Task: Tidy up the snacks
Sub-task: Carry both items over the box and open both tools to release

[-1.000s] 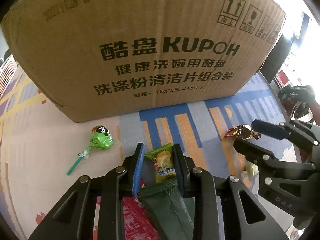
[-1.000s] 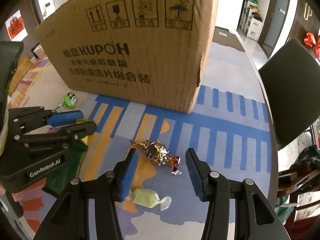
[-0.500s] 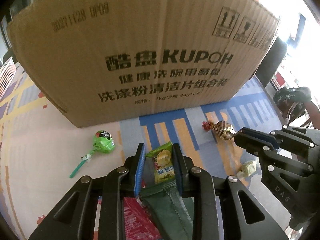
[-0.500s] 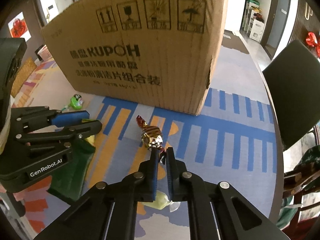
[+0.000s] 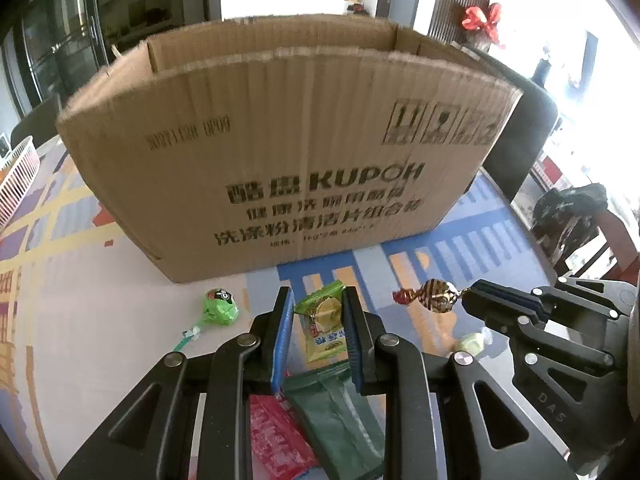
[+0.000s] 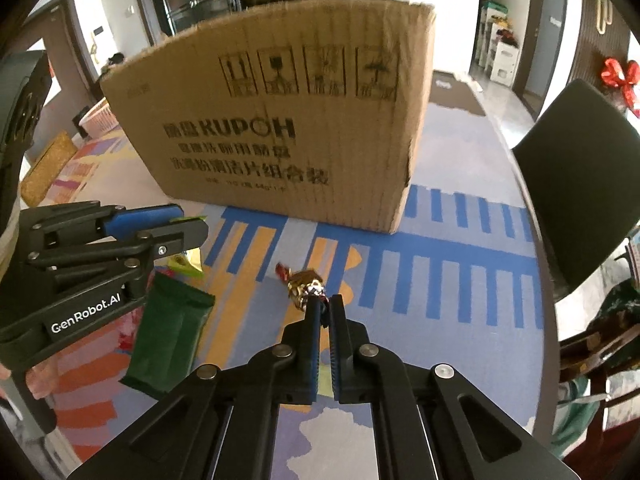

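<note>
Candy (image 6: 306, 286) twist hidden in right gripper (image 6: 325, 307), box (image 5: 280, 152) lettering blurred

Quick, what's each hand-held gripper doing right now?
Left hand-held gripper: closed on the yellow-green snack packet.
Right hand-held gripper: closed on the gold foil candy.

daylight, bright | windows blown out behind cardboard box (image 5: 280, 160) | box print motion-blurred | fisheye edges bent, dark

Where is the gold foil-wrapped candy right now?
The gold candy is pinched by its wrapper tail in the right gripper, lifted above the mat in front of the cardboard box.
</note>
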`<state>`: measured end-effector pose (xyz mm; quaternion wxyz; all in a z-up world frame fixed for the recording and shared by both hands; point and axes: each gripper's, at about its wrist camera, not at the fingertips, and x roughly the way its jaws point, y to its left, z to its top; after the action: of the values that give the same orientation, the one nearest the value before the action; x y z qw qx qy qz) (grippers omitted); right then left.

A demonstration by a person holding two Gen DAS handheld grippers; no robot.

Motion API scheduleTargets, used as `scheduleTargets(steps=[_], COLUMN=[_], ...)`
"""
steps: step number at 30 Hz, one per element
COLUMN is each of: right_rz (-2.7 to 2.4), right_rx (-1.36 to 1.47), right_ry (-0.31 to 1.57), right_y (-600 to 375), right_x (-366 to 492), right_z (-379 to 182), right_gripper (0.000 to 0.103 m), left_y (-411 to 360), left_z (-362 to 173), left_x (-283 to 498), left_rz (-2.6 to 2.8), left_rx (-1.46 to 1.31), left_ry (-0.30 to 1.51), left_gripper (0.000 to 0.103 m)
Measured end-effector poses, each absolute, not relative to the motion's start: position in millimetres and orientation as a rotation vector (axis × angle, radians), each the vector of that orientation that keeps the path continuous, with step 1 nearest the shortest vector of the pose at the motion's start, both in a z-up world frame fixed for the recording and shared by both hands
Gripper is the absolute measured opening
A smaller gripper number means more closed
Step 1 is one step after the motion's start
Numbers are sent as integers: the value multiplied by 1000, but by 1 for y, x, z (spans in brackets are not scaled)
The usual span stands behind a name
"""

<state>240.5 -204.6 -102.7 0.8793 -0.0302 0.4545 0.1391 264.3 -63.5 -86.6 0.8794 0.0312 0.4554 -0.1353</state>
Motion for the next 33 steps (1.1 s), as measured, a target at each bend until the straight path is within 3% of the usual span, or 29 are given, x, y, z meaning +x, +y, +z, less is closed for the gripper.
scheduleTargets(steps=[33], right_rz=[283], right_rx=[-8], right_ry=[566], right_y=[-193], right_x=[207], right_z=[44], right_gripper=[5], left_y=[-42], left_z=[54], left_x=[237], left_rz=[-306], left_rx=[29], left_ry=[656], left_gripper=[25])
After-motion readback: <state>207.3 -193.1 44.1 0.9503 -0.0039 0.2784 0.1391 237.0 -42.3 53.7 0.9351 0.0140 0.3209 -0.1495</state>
